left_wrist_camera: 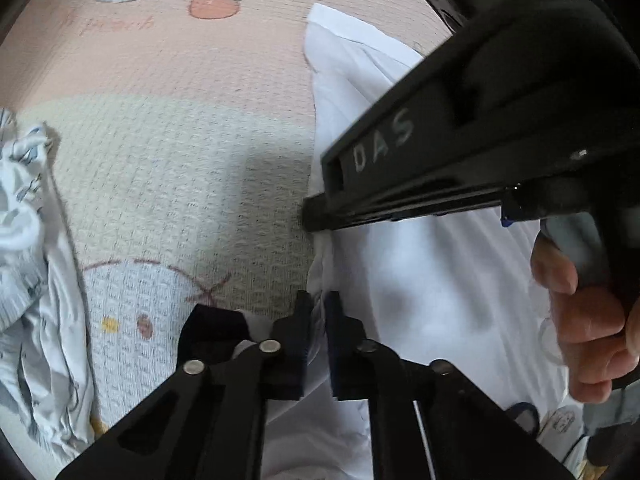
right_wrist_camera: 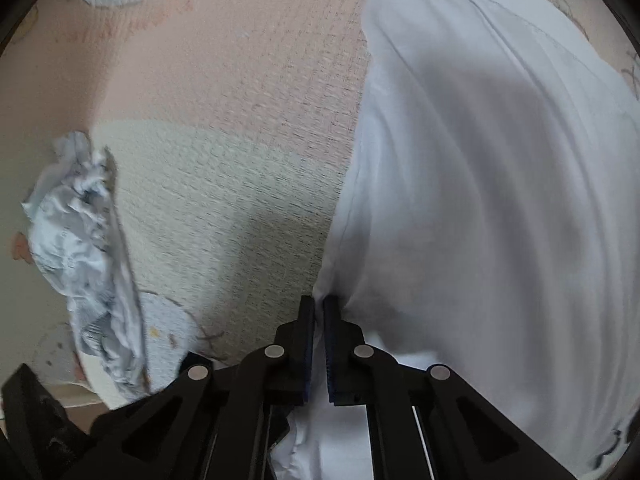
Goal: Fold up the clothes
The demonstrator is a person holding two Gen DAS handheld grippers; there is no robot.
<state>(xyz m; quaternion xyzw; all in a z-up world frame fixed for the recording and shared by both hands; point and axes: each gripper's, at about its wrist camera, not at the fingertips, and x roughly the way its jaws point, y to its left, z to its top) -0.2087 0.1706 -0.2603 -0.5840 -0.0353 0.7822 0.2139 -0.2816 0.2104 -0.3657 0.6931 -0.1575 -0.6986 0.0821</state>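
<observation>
A pastel play mat [right_wrist_camera: 224, 152] printed with cartoon faces and peaches carries everything. Across its right side lies the white garment [right_wrist_camera: 480, 184], smoothed fairly flat, its left edge lifted where both tools bite it. A crumpled pale-blue patterned cloth [right_wrist_camera: 84, 264] sits well apart at the left. The right tool [right_wrist_camera: 318, 308] and the left tool [left_wrist_camera: 319, 304] are each pinched narrow on that white edge, probably to carry it over in a fold.
</observation>
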